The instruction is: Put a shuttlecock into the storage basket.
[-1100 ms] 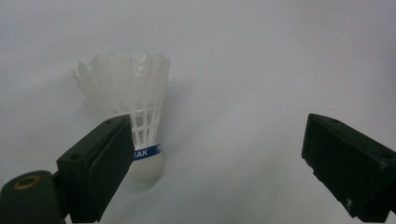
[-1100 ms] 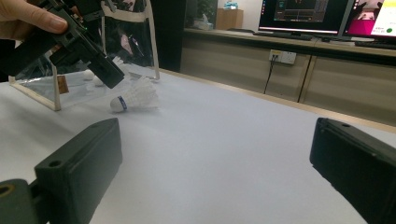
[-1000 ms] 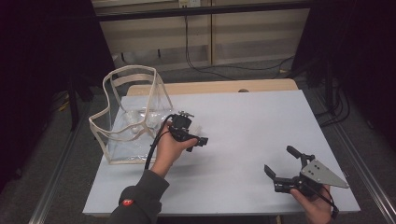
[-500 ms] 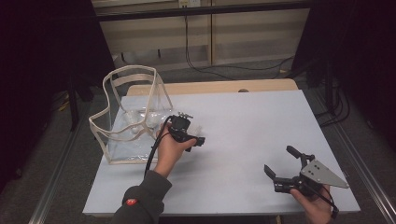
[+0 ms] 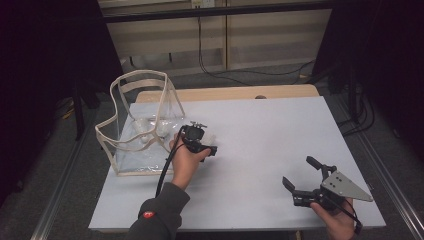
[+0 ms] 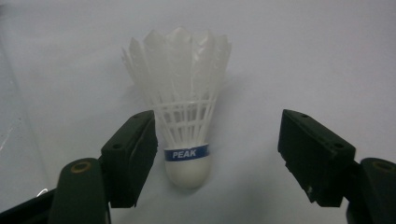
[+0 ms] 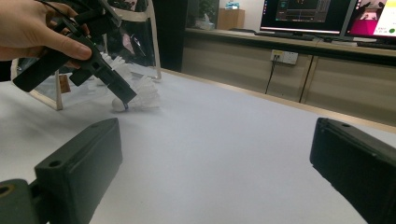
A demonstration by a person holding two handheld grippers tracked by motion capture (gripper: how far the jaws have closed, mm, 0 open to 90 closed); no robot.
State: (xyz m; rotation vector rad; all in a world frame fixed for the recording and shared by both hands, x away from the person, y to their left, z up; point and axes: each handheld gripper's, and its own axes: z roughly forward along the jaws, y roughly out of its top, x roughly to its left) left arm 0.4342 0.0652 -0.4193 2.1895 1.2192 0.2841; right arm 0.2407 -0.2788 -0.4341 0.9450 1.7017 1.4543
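A white feather shuttlecock (image 6: pixel 187 135) with a blue "PEAK" band lies on the pale table, cork toward the camera in the left gripper view. My left gripper (image 6: pixel 218 123) straddles it. Its jaws have just been closing: the left one stands close beside the cork, and the right one is still well apart from it, so nothing is gripped. In the high view the left gripper (image 5: pixel 207 146) points down just right of a clear bag (image 5: pixel 142 125). The right gripper view shows the shuttlecock (image 7: pixel 140 98) under the left gripper (image 7: pixel 107 79). My right gripper (image 5: pixel 300 171) rests open near the front right with nothing in it.
The clear bag with beige trim stands open at the table's left, with white shuttlecocks (image 5: pixel 145 137) inside. The table (image 5: pixel 260 130) is a pale sheet with a wooden strip at the far edge. Monitors (image 7: pixel 303 14) sit on a bench behind.
The left hand has shifted very slightly toward the bag. The right hand and its gripper have stayed put.
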